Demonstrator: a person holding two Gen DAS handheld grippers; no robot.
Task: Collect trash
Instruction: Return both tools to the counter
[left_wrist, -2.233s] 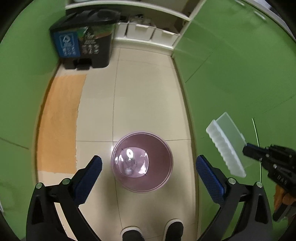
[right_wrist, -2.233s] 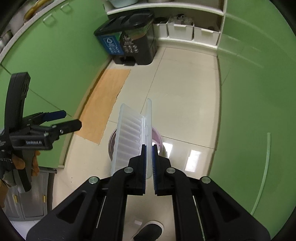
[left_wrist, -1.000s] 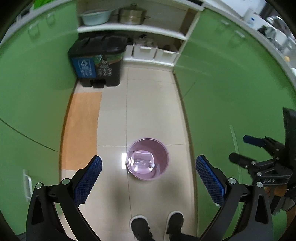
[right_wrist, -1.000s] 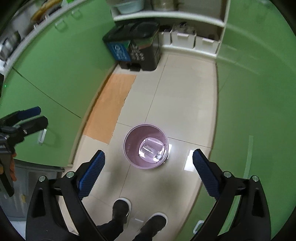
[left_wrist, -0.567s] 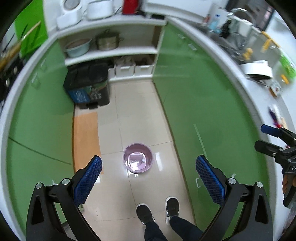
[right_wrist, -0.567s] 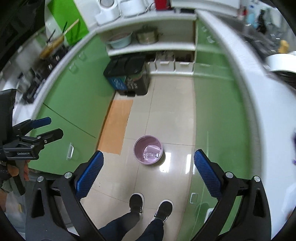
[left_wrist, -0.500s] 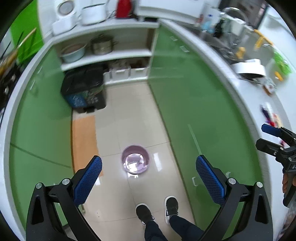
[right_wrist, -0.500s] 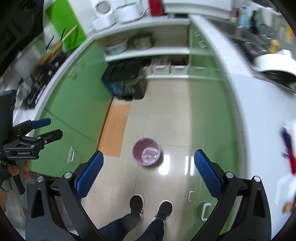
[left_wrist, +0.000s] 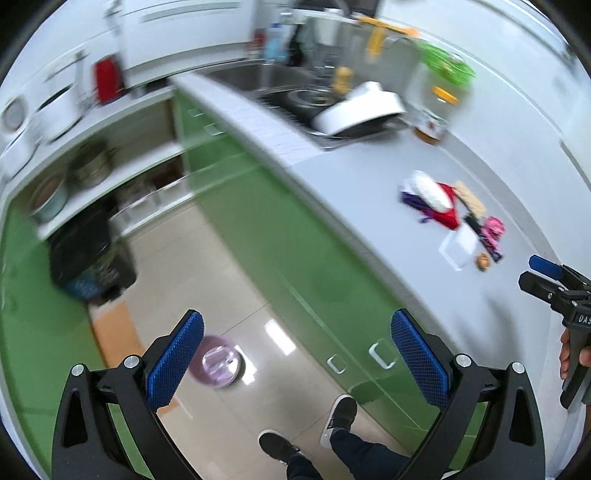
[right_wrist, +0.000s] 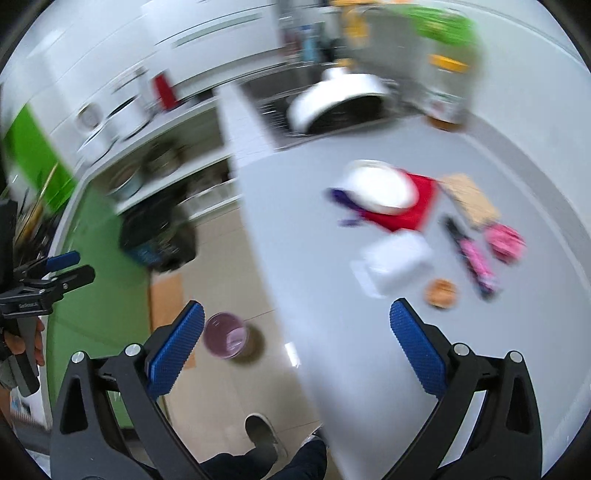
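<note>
A pink waste bin stands on the floor with a clear plastic container inside; it also shows in the right wrist view. Trash lies on the grey countertop: a white paper plate on red and purple wrappers, a white plastic box, a brown cardboard piece, pink wrappers and a small orange item. My left gripper is open and empty, high over the floor. My right gripper is open and empty, above the counter's edge.
A black pedal bin stands by open shelves with pots. Green cabinets run under the counter. A sink with a white basin sits at the counter's far end. The person's feet are on the tiled floor.
The right gripper let the clear container go into the pink bin and opened. Both grippers then rose and swung right, bringing the countertop trash into view.
</note>
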